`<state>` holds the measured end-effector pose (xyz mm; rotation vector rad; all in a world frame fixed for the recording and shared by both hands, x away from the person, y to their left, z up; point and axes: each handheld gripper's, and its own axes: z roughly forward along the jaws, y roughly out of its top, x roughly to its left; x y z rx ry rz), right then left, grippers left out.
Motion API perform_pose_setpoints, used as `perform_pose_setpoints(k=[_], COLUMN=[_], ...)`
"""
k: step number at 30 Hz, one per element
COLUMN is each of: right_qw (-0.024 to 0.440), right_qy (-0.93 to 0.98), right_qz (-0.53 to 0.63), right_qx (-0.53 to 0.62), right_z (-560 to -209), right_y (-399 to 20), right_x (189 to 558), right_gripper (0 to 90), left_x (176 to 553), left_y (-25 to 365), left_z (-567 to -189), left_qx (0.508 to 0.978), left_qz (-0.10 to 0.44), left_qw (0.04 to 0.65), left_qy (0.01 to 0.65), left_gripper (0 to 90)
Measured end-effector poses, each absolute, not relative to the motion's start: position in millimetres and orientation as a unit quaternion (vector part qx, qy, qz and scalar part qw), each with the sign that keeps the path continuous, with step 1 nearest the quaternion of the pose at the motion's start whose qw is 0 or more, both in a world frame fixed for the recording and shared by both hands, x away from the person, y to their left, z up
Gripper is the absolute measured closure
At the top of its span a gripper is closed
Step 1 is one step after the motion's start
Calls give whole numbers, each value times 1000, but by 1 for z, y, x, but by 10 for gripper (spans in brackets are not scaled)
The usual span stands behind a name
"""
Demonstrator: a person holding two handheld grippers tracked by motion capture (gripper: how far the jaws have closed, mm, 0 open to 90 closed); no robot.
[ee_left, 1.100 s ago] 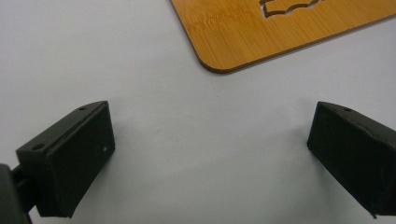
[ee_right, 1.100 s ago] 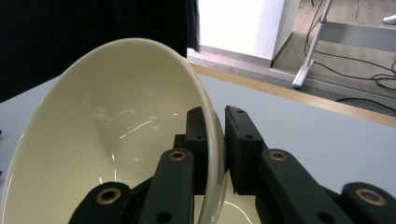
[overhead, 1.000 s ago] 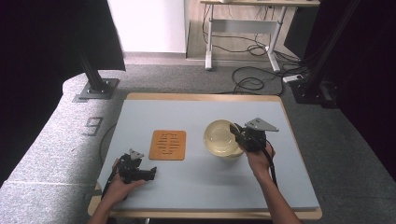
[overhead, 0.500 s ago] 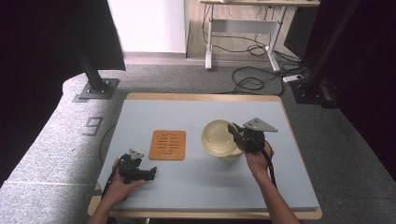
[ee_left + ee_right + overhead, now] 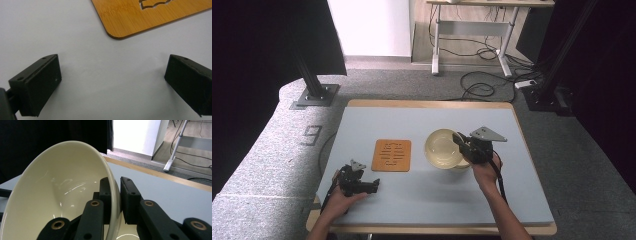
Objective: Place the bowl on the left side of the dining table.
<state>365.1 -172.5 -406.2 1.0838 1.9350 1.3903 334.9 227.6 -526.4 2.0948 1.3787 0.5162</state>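
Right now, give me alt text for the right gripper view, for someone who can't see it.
The right gripper is shut on the rim of a cream bowl, one black jaw inside the wall and one outside, with the bowl tilted so its glossy inside faces the camera. Behind it lie the blue-grey table, its wooden edge and a white wall.

The round cream ceramic bowl (image 5: pixel 443 148), clamped at its rim by the right gripper (image 5: pixel 460 145), has crept leftward toward the square bamboo trivet with cut-out slots (image 5: pixel 392 155), narrowing the gap between them and tilting slightly more.
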Motion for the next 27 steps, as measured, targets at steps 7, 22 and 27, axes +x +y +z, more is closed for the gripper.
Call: perform_pose_setpoints(k=[7, 22, 27], right_qw=[253, 244, 242], right_qy=[718, 729, 733], right_qz=[513, 507, 504], right_qx=[395, 391, 388], right_z=[-408, -414, -416], right_y=[-167, -152, -147], right_x=[365, 369, 370], right_gripper=[801, 801, 801], left_x=[335, 334, 335], left_y=[228, 228, 228], left_z=[-526, -526, -526], left_qx=[784, 785, 785], left_qz=[193, 194, 194], left_qw=[286, 285, 286], left_qy=[516, 514, 514], left_gripper=[8, 9, 9])
